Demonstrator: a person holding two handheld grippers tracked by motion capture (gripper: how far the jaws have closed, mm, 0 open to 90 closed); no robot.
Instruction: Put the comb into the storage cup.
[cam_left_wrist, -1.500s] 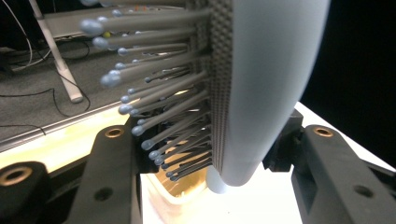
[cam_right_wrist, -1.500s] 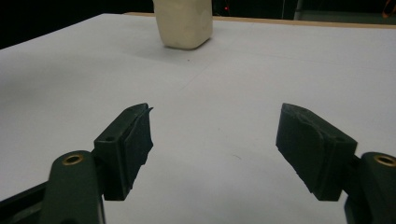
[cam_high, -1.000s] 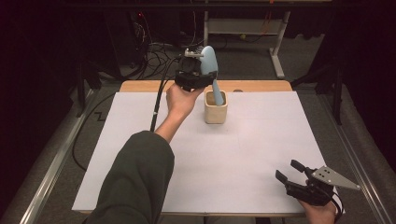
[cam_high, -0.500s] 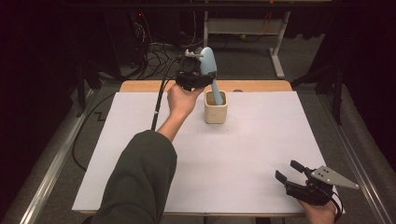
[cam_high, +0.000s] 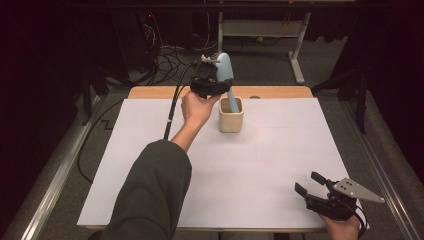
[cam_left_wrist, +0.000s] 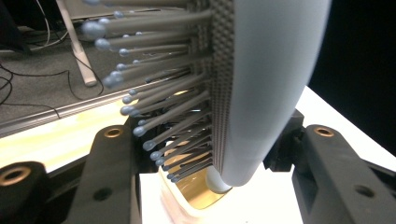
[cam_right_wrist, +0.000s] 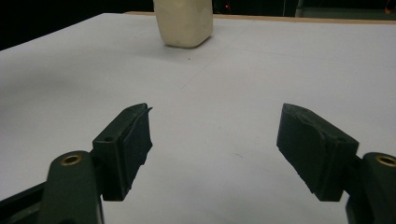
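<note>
I have the light blue hairbrush (cam_high: 225, 75) in my left gripper (cam_high: 212, 82). The jaws squeeze the head of the brush from both sides, one on the bristle side and one on the smooth back. In the left gripper view the brush (cam_left_wrist: 243, 93) is very close, standing tall between the two black jaws, and its handle goes down into the cream cup (cam_left_wrist: 187, 198).

The cup (cam_high: 231, 116) stands near the far edge of the white table (cam_high: 260, 170), just beside my left hand (cam_high: 196, 107). The brush leans a little, with its handle inside the cup and its head sticking up above the rim.

My right gripper (cam_high: 310, 184) waits at the near right corner, well apart from the cup. Its jaws are wide apart with nothing between them. From there I see the cup (cam_right_wrist: 183, 21) far across the table.

I think I am at the step of putting the brush into the cup. I cannot tell if the handle touches the bottom. Next I should lower the brush gently until it rests, let the jaws go, then lift straight up so I do not knock the cup over.
</note>
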